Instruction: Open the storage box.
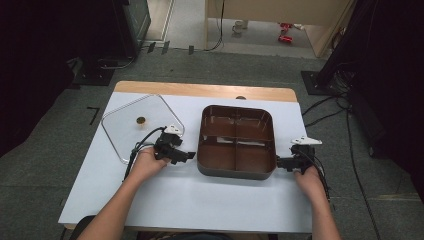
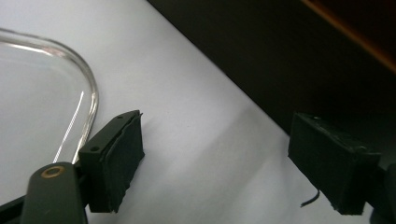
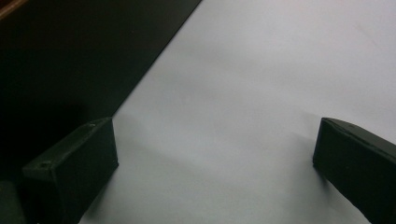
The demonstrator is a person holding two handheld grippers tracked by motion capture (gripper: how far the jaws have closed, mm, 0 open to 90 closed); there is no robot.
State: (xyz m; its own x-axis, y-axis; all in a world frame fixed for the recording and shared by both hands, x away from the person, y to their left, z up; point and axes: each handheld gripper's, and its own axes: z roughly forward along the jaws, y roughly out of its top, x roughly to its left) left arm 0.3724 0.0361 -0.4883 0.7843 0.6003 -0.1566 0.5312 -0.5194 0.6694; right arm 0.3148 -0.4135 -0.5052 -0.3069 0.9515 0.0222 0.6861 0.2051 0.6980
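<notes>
Table (image 1: 200, 200), tools (image 1: 187, 156) flanking pot (image 1: 236, 172)

Black tools (image 1: 187, 156) w/ foam pads, cables, bare forearms.

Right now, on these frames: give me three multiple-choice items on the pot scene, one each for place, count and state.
1. Where is the glass lid?
A. on the pot
B. flat on the table, left of the pot
C. on the floor

2. How many compartments does the brown pot have?
A. two
B. four
C. six

3. The left gripper is:
A. open, holding nothing
B. shut on the lid
C. shut on the pot

Answers:
1 B, the lid lies beside the pot.
2 B, crossed dividers make four.
3 A, bare table shows between its fingers.
</notes>
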